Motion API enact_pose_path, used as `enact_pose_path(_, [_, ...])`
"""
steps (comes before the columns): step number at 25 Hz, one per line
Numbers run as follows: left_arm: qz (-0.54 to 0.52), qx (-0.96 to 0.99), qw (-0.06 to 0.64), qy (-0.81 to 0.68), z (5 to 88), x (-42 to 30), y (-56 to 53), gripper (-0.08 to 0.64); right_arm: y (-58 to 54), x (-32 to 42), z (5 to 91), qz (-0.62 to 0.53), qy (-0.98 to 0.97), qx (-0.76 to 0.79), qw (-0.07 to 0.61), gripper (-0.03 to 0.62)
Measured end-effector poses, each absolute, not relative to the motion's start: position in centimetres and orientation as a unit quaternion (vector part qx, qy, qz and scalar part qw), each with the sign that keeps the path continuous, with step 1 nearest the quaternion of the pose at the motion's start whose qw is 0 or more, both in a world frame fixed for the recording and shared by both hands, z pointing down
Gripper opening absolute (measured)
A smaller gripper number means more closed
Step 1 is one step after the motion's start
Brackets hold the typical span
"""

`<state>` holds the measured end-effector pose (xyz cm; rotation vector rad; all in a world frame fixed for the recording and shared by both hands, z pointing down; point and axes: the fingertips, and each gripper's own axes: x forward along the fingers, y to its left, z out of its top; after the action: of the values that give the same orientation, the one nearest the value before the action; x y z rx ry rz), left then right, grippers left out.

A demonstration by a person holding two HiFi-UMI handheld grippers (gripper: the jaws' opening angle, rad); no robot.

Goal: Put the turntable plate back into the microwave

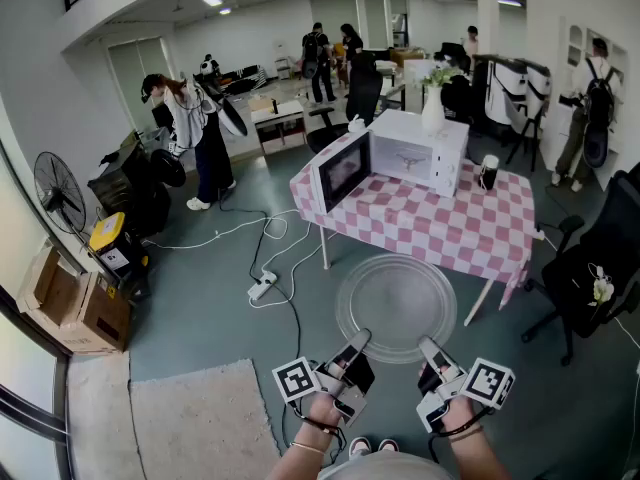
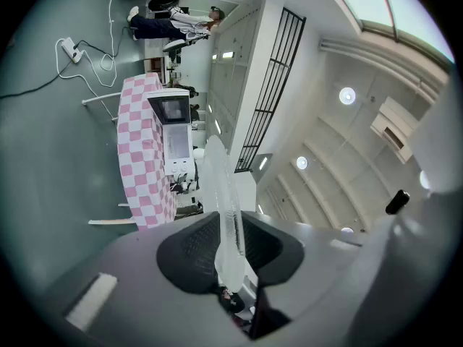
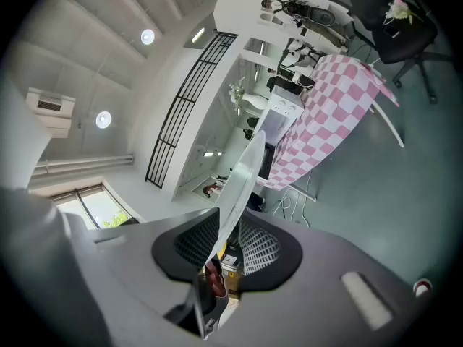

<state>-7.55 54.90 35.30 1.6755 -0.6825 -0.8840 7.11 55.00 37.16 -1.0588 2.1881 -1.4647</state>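
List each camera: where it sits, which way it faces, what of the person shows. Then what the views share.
Head view: on the head, facing forward and down at turntable plate, microwave, checkered table; forearms, left gripper, right gripper show.
Left gripper view: on that gripper, rolled sideways, along jaws clamping the plate's rim, toward the microwave.
Right gripper view: same, on the right gripper; jaws clamp the plate.
All three share plate, microwave, table.

Grey-black left gripper (image 1: 358,339) and right gripper (image 1: 428,346) bear white marker cubes (image 1: 296,378).
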Motion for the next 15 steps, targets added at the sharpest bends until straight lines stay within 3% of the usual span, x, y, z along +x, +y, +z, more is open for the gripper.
enact_pose_path(15, [-0.376,0.702,0.536,-0.28,35.6,-8.6,54.1,0.072,54.7,6.2,37.7,-0.519,0.749,-0.386,0.142,0.087])
